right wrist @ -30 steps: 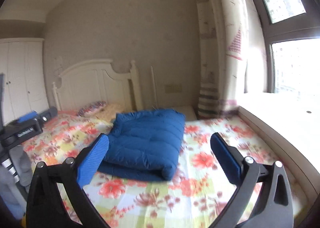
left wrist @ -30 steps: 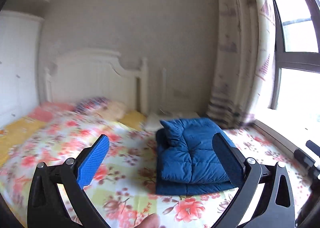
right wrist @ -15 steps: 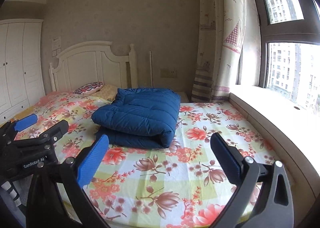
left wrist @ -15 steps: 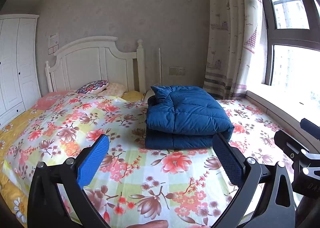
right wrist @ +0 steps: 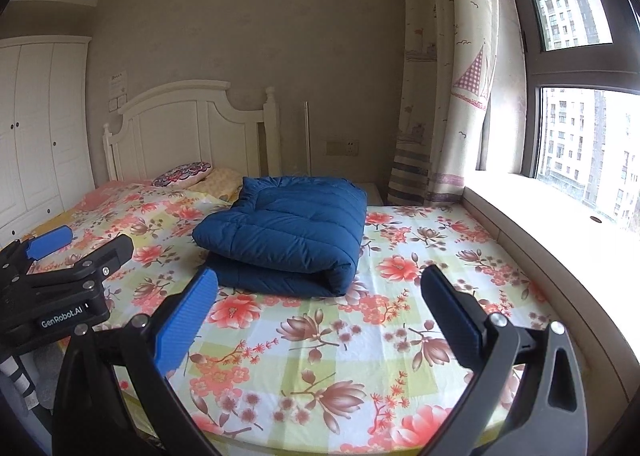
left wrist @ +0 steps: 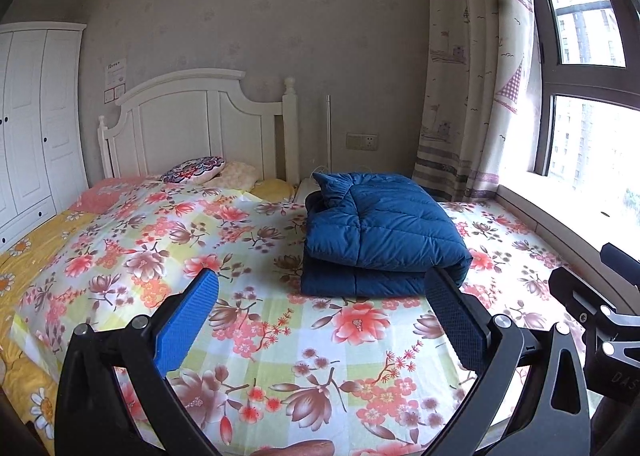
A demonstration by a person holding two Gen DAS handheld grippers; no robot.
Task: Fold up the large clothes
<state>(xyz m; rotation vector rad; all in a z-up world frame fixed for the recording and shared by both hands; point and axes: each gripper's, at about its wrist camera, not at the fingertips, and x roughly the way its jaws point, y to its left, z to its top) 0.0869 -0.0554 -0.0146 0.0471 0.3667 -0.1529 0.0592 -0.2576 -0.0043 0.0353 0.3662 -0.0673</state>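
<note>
Blue puffer jacket [left wrist: 380, 232] sits folded into a thick bundle on the floral bedsheet [left wrist: 248, 320], toward the head end of the bed and on the window side; a white headboard [left wrist: 192, 123] and pillows [left wrist: 196, 169] lie beyond it to the left; curtain [left wrist: 468, 95] behind to the right.

Left gripper [left wrist: 320, 320] jaws spread wide, nothing between them, hovering above the sheet well short of the bundle; right gripper [right wrist: 316, 316] likewise released and empty, also apart from the jacket; neither touches cloth.

Key relation: bundle lies ahead of both sets of jaws; in the left wrist view it is ahead and a little right of centre, in the right wrist view ahead and slightly left, so it sits roughly between the two arms; which arm is nearer cannot be told, both look similar.

Long axis of the bundle runs away from the cameras toward the wall; collar end [left wrist: 332, 181] points to the headboard side at the far end; rounded fold edge [right wrist: 336, 280] faces the cameras and the window side; stacked layer edges show on the near left face.

Judgement: folding looks essentially done; any next move would be a reach forward to tidy or shift the bundle.
</note>
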